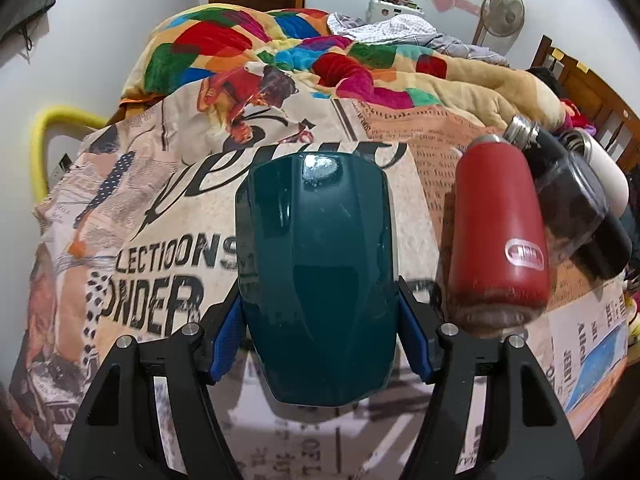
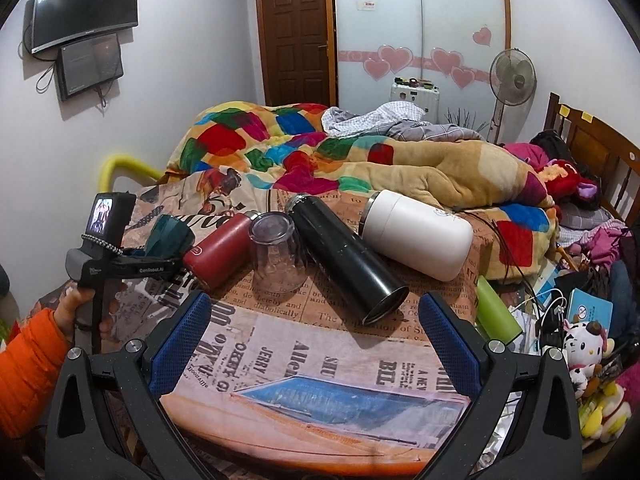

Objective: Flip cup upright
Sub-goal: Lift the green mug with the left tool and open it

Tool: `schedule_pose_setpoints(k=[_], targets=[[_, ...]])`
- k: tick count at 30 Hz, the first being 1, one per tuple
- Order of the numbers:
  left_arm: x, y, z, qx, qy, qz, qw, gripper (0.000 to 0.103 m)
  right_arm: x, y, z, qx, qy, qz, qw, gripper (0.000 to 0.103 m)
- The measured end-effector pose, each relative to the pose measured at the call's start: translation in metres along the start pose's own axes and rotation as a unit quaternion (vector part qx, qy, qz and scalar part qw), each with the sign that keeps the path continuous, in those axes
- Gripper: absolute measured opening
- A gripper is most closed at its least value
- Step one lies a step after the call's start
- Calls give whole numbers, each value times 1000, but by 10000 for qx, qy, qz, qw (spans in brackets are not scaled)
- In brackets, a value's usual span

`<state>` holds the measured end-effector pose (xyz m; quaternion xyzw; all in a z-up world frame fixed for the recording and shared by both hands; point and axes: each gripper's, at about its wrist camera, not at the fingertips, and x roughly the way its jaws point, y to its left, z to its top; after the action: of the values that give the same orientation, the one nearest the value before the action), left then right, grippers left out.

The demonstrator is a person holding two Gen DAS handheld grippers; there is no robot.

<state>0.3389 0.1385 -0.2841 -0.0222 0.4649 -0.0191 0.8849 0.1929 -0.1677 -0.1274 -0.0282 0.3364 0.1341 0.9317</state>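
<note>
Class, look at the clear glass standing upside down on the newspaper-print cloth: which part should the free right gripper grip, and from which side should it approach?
Grip the clear glass across its side wall, around mid-height, coming in from the front where the right gripper waits with jaws open. The red bottle and black flask crowd its left and right, so a frontal approach is probably easiest. A side-wall grip should leave the wrist free to roll it upright.

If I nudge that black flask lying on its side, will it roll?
Probably. The black flask is a smooth cylinder lying on its side on the newsprint cloth, so it may roll sideways. It touches the clear glass and could knock it. The soft cloth may slow it.
</note>
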Motion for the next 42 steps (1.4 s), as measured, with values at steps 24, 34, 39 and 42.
schedule_pose_setpoints(k=[24, 34, 39, 42], targets=[[-175, -90, -15, 628, -1245, -432, 9893, 67, -57, 8, 1, -56, -565, 222, 9981, 103], [-177, -153, -21, 999, -1235, -777, 9842, 67, -73, -5, -4, 17, -748, 239, 9969, 103], [-153, -180, -29, 1073, -962, -959, 9849, 67, -72, -15, -9, 68, -712, 213, 9972, 103], [-133, -192, -35, 1106, -736, -1068, 9854, 67, -67, -23, -12, 117, -639, 184, 9977, 103]])
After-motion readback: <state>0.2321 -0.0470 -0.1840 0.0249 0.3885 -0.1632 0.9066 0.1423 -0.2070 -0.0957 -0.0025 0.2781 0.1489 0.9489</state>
